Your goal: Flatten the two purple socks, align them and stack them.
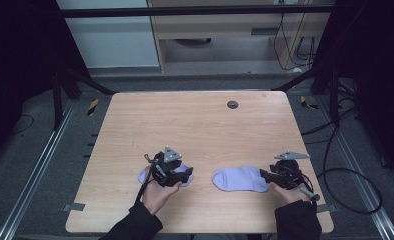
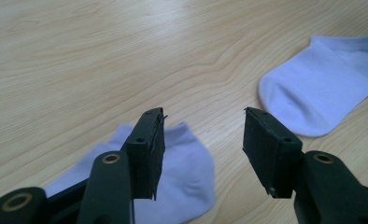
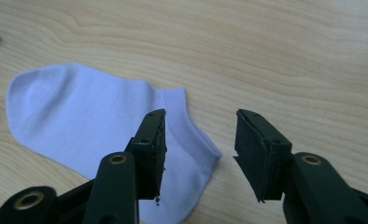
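1. I'm looking down on a light wooden table (image 1: pixel 200 125) standing on a grey floor, with dark frame rails at its sides and a pale cabinet behind.
2. Two pale lilac fabric ankle socks lie flat near the table's near edge, well apart from each other.
3. My left tongs (image 1: pixel 171 172) hover right over the left sock (image 1: pixel 144 175), covering most of it from above.
4. In the left gripper view, the left tongs (image 2: pixel 203 140) stand wide open with nothing between them; the left sock (image 2: pixel 191 172) lies under the one jaw.
5. My right tongs (image 1: pixel 270 176) sit at the cuff end of the right sock (image 1: pixel 240 178).
6. In the right gripper view, the right tongs (image 3: pixel 198 140) gape wide, holding nothing, just above the sock's cuff (image 3: pixel 187 126).
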Action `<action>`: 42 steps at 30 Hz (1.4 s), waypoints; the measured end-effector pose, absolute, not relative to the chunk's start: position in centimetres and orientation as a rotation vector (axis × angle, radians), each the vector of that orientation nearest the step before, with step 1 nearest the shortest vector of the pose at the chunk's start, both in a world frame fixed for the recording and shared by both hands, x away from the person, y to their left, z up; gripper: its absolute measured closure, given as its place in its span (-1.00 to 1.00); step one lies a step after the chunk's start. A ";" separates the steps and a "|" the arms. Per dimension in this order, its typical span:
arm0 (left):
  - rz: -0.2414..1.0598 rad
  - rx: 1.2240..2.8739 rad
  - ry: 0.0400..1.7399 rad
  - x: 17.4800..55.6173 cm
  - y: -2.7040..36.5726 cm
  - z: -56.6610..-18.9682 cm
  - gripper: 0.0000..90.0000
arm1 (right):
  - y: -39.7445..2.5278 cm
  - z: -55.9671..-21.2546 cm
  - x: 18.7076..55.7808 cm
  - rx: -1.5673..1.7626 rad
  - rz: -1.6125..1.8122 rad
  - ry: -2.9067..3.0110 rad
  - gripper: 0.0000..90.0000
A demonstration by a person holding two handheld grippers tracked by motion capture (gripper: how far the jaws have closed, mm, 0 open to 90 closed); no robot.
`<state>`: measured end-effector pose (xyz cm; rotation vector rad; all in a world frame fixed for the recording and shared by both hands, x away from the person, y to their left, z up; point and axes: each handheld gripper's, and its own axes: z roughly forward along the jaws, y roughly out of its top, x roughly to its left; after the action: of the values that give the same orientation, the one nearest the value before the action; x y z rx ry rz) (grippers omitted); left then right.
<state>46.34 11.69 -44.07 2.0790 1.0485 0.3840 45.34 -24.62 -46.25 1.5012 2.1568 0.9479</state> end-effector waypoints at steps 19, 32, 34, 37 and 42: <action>0.314 2.215 0.988 47.3 4.1 -47.1 0.26 | -24.8 -47.8 46.1 1.514 0.850 2.240 0.43; 0.275 2.261 1.008 47.7 2.7 -48.8 0.68 | -24.2 -48.5 46.3 1.503 0.780 2.294 0.77; 0.276 2.262 1.011 47.7 2.6 -48.8 0.77 | -24.1 -48.5 46.3 1.504 0.776 2.293 0.88; 0.266 2.254 1.019 47.8 2.7 -48.8 0.93 | -23.8 -48.4 46.3 1.496 0.769 2.289 0.92; 0.246 2.230 1.009 47.8 3.4 -48.2 0.97 | -23.6 -47.3 45.8 1.460 0.823 2.277 0.94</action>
<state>47.76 3.38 -48.15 2.2299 1.0085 0.2457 45.84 -23.63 -47.34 1.4601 2.2765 0.8231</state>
